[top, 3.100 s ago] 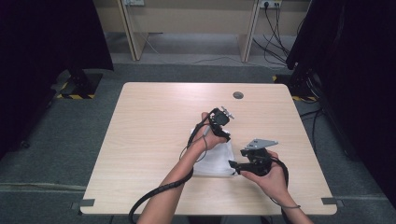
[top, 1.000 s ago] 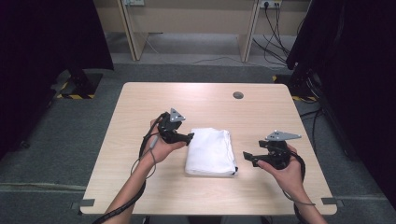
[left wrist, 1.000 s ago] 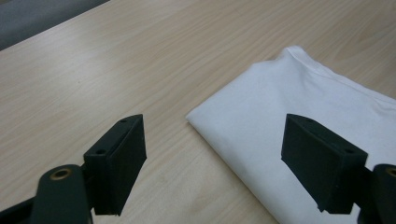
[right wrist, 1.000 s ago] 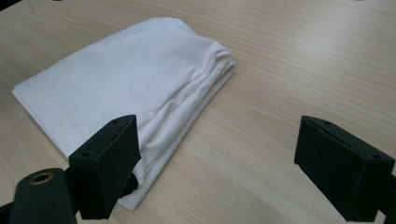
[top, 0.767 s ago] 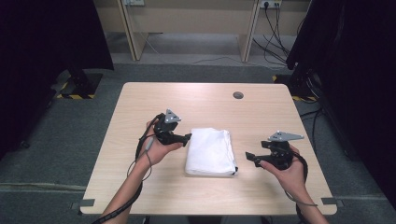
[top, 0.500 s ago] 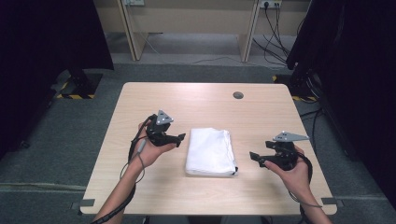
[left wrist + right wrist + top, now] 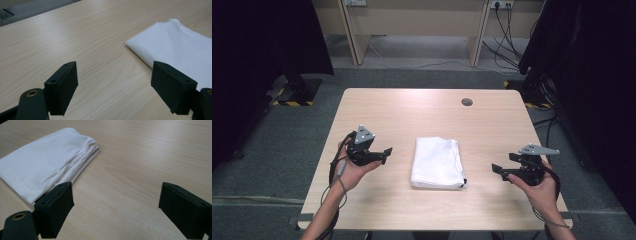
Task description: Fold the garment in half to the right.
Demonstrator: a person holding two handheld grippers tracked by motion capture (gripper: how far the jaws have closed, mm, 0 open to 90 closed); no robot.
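Observation:
A folded white cloth (image 7: pixel 436 162) lies flat near the middle of the wooden table (image 7: pixel 422 115). My left gripper (image 7: pixel 384 153) is held to the cloth's left, a short gap away, its jaws open and bare. In the left gripper view (image 7: pixel 113 88) the cloth (image 7: pixel 180 47) lies ahead at the right. My right gripper (image 7: pixel 498 169) is held to the right of the cloth, farther off, jaws open with nothing between them. The right gripper view (image 7: pixel 115 211) has the cloth (image 7: pixel 47 162) at upper left, its folded layers showing along the near edge.
A small dark round disc (image 7: pixel 467 102) sits on the table near its far right edge. Black curtains hang on both sides, and desk legs and cables (image 7: pixel 512 30) stand on the floor beyond the table. Bare tabletop lies all around the cloth.
Both hands have drawn away from the cloth: the left gripper moved left and slightly toward the near edge, the right gripper moved right. The cloth stays folded where it was left.

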